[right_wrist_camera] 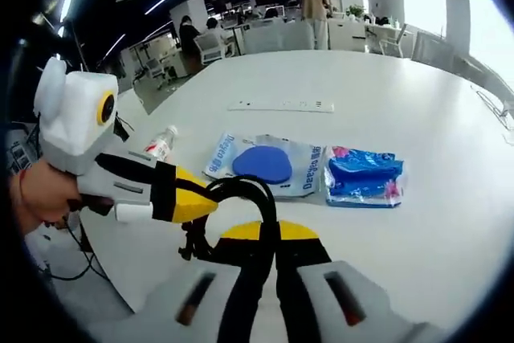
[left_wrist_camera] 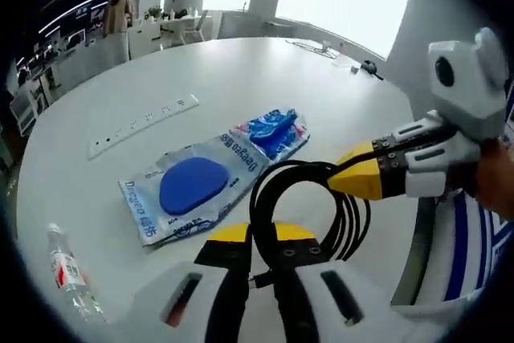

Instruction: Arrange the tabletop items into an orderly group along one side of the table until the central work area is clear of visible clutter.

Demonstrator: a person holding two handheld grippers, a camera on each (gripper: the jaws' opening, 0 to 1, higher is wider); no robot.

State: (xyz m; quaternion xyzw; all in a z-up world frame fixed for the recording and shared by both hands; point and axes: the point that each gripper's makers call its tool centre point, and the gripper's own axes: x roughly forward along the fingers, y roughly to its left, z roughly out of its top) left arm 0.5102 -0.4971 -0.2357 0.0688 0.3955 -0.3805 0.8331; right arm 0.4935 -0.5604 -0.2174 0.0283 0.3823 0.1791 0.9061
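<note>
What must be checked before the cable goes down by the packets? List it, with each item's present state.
1. Left claw shut on the black cable coil: ok, jaws closed with the loops between them.
2. Right claw shut on the same coil: ok, a loop passes between its closed jaws.
3. Coil stays bundled: cannot tell, no tie visible.
4. Free table surface beside the blue disc packet and the blue bag: ok.
5. Water bottle out of the path: ok, it lies off to the side near the edge.
6. Power strip untouched: ok, it lies apart, beyond the packets.
</note>
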